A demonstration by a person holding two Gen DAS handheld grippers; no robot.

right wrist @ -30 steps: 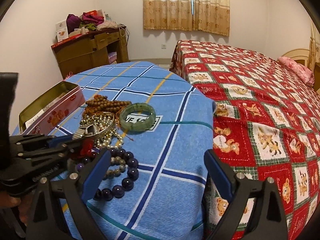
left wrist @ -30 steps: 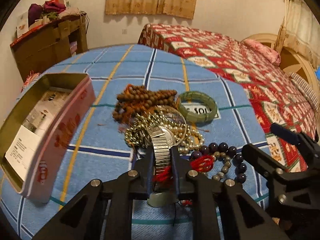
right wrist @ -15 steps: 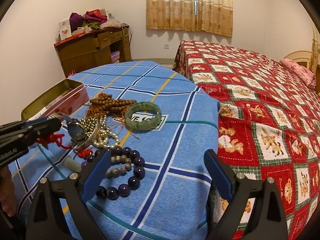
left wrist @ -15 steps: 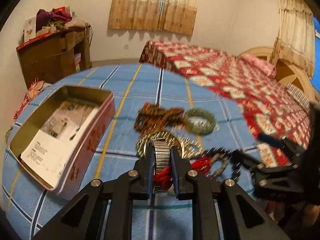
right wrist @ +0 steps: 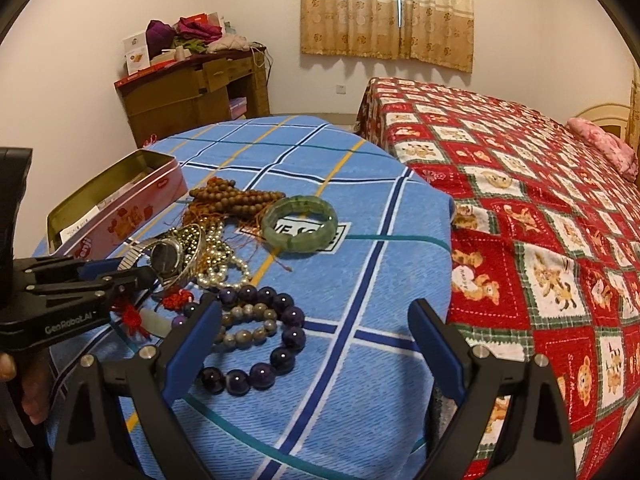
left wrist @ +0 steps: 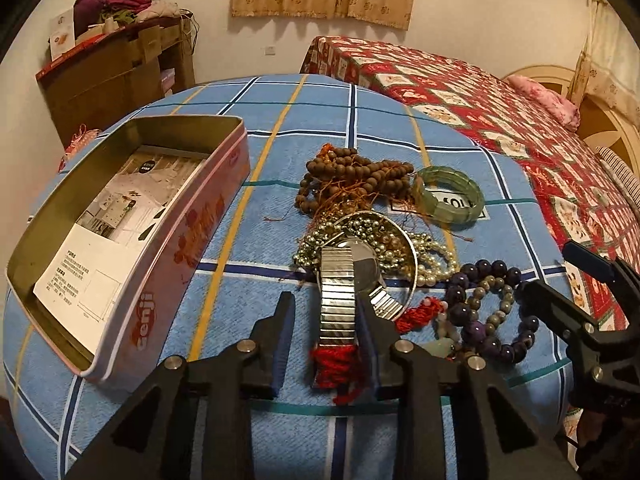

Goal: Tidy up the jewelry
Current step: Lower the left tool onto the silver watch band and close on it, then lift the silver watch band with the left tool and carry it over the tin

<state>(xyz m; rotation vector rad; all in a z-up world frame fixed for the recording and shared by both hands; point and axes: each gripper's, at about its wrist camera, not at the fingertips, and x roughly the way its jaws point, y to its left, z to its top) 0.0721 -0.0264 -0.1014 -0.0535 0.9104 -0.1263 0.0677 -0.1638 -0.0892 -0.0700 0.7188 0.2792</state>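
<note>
Left gripper (left wrist: 324, 312) pitched steeply down over the jewelry pile on the blue checked table (left wrist: 360, 120), jaws just been opening. Watch (left wrist: 338, 300) with metal band sits between them: band lies against the right finger, clear gap to the left finger, so no squeeze now. Red cord (left wrist: 334, 364) bunched at the jaw base. Watch sits at the near edge of the pile, just right of the open tin (left wrist: 236, 152).

Right gripper (right wrist: 316, 332) angled down, jaws wide apart, nothing between them. Purple bead bracelet (right wrist: 276, 336) on the cloth just beside its left finger.
</note>
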